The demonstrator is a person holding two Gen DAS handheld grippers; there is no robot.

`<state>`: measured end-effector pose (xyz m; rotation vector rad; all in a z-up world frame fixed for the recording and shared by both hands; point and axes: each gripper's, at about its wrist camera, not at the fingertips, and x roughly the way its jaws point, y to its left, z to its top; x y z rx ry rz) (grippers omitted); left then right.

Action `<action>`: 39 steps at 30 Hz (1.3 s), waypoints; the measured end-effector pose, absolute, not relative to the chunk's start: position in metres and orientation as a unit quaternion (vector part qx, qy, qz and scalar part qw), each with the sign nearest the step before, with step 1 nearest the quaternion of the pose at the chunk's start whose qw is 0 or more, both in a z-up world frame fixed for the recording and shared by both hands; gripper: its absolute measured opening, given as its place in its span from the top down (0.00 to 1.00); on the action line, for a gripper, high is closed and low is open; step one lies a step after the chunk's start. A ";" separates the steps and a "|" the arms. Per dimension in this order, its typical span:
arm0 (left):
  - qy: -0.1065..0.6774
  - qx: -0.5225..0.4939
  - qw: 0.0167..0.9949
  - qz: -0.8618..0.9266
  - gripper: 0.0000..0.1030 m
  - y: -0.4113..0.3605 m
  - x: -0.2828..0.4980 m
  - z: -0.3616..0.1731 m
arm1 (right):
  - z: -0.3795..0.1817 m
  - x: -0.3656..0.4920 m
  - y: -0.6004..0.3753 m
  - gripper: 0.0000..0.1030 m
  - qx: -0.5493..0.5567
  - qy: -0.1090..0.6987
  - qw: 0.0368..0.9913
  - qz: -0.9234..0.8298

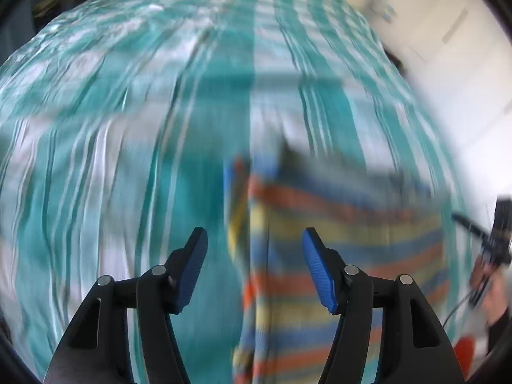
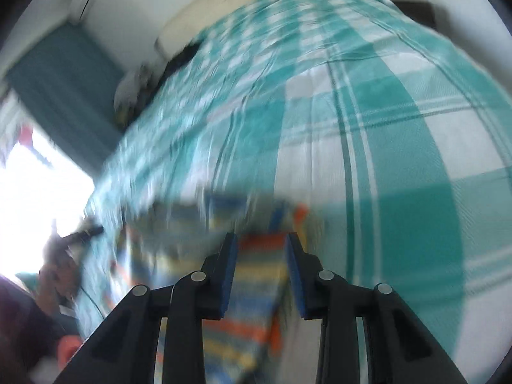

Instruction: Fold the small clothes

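A small striped garment [image 1: 336, 233] in blue, orange and yellow lies on a teal and white checked bedcover [image 1: 144, 128]. Both views are blurred by motion. My left gripper [image 1: 254, 240] is open and empty, held above the garment's left edge. In the right wrist view the same garment [image 2: 256, 275] lies under my right gripper [image 2: 260, 240], which is open, its blue pads a moderate gap apart with nothing between them. The other gripper shows as a dark shape at the right edge of the left wrist view [image 1: 492, 246] and at the left of the right wrist view [image 2: 73, 240].
The bedcover [image 2: 400, 160] fills most of both views. A white wall [image 1: 448, 64] lies to the right of the bed. A pale pillow [image 2: 204, 9] sits at the bed's far end. A bright window [image 2: 38, 176] is at the left.
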<state>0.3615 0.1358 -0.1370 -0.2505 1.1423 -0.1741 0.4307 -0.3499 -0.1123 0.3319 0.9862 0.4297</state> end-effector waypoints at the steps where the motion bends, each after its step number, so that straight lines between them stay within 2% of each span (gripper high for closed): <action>1: 0.544 -0.119 0.826 -0.086 0.37 0.135 0.349 -0.142 | -0.111 0.415 -0.350 0.68 0.138 0.476 0.843 0.209; 4: 0.555 -0.127 0.817 -0.090 0.35 0.135 0.308 -0.156 | -0.114 0.370 -0.345 0.67 0.102 0.498 0.831 0.225; 8: 0.559 -0.144 0.810 -0.101 0.28 0.125 0.288 -0.169 | -0.127 0.322 -0.338 0.52 0.082 0.518 0.818 0.236; 10: 0.560 -0.137 0.811 -0.097 0.21 0.116 0.287 -0.176 | -0.135 0.305 -0.338 0.52 0.095 0.524 0.815 0.231; 12: 0.562 -0.113 0.815 -0.080 0.21 0.106 0.282 -0.181 | -0.148 0.304 -0.335 0.52 0.116 0.528 0.813 0.218; 13: 0.562 -0.105 0.817 -0.074 0.23 0.102 0.280 -0.181 | -0.153 0.302 -0.334 0.52 0.119 0.531 0.811 0.214; 14: 0.564 -0.095 0.817 -0.066 0.38 0.098 0.279 -0.182 | -0.161 0.303 -0.332 0.55 0.128 0.536 0.807 0.212; 15: 0.572 -0.084 0.814 -0.062 0.53 0.093 0.279 -0.184 | -0.166 0.304 -0.331 0.64 0.136 0.538 0.805 0.209; 16: 0.578 -0.079 0.810 -0.063 0.80 0.090 0.280 -0.185 | -0.167 0.305 -0.332 0.94 0.142 0.539 0.804 0.206; 17: 0.584 -0.081 0.805 -0.065 0.92 0.089 0.280 -0.184 | -0.169 0.306 -0.335 0.93 0.160 0.541 0.800 0.204; 27: 0.615 -0.076 0.778 -0.107 0.95 0.107 0.278 -0.158 | -0.142 0.293 -0.354 0.94 0.180 0.550 0.790 0.202; 32: 0.638 -0.064 0.760 -0.106 0.95 0.108 0.277 -0.167 | -0.142 0.302 -0.350 0.94 0.162 0.573 0.779 0.197; 39: 0.633 -0.067 0.765 -0.102 0.95 0.103 0.282 -0.173 | -0.148 0.309 -0.347 0.94 0.153 0.587 0.771 0.194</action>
